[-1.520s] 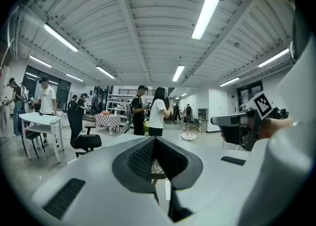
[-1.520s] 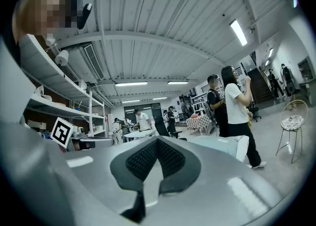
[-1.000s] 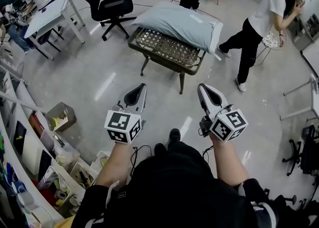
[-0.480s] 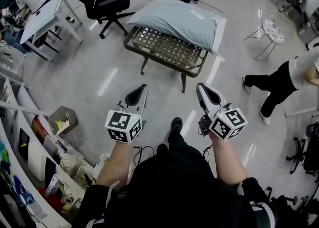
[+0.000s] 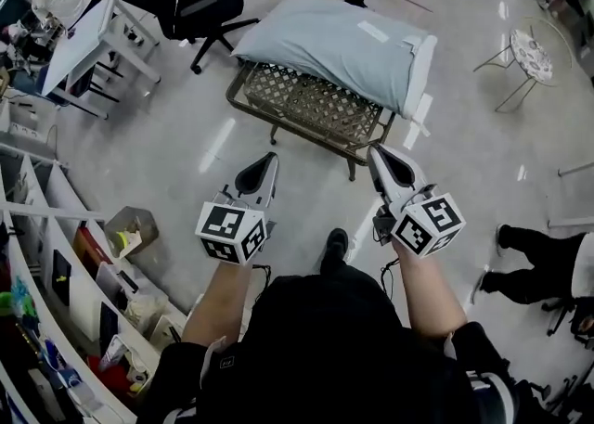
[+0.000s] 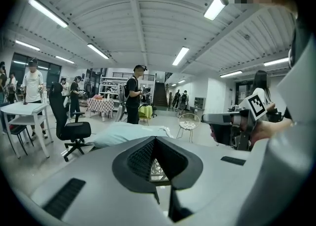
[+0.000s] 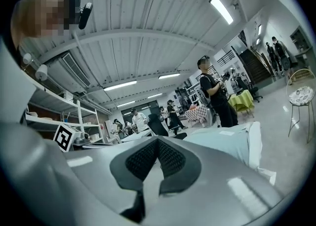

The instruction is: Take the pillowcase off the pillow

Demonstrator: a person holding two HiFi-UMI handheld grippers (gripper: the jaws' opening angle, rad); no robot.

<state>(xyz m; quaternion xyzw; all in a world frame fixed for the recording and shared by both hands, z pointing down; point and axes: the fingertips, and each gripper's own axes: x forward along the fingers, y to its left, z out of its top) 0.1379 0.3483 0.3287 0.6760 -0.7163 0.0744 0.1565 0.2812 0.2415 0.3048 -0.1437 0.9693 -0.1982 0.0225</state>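
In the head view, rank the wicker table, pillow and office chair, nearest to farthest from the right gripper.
1. The wicker table, just ahead of the right gripper.
2. The pillow, on that table.
3. The office chair, far upper left.

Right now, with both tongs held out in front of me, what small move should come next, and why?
Probably step closer and open the right tongs toward the open end of the pillowcase, where the white pillow shows. Both it and the left tongs are shut, empty and short of the bench.
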